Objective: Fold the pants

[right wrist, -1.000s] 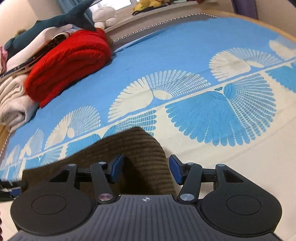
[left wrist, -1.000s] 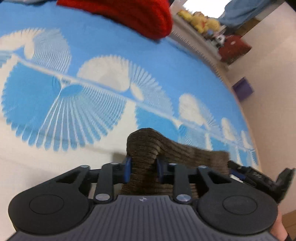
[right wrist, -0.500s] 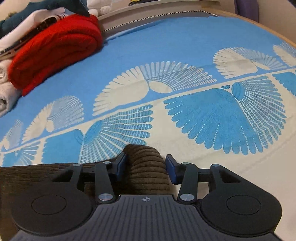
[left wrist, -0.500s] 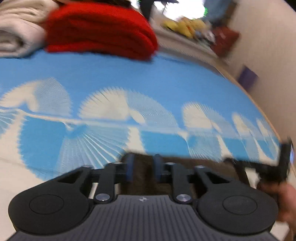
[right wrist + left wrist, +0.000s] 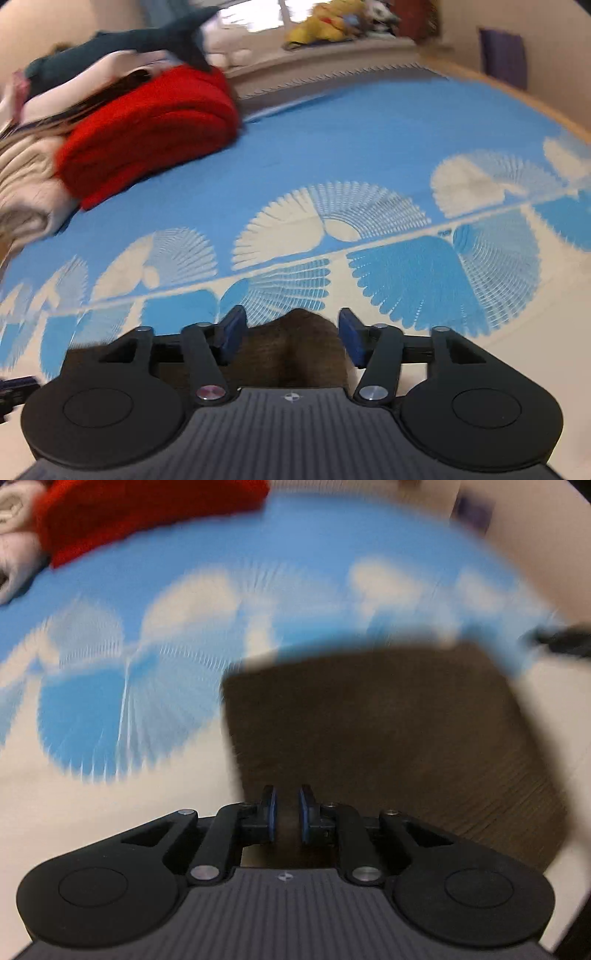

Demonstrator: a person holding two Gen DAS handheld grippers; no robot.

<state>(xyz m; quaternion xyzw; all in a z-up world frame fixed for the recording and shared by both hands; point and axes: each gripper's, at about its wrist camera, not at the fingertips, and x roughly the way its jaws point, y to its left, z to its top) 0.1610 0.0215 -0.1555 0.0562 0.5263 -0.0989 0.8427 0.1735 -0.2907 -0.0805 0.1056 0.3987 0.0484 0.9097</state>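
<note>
Pants, brown ribbed fabric, lie folded into a flat block on the blue-and-cream patterned bed cover. Left hand-held gripper points steeply down over the block's near edge, jaws nearly shut with brown fabric in the narrow gap; view blurred. Right hand-held gripper has just been opening, jaws wide, a hump of the pants between the pads, not pressed. Red folded blanket and cream bedding sit well apart at the far left.
</note>
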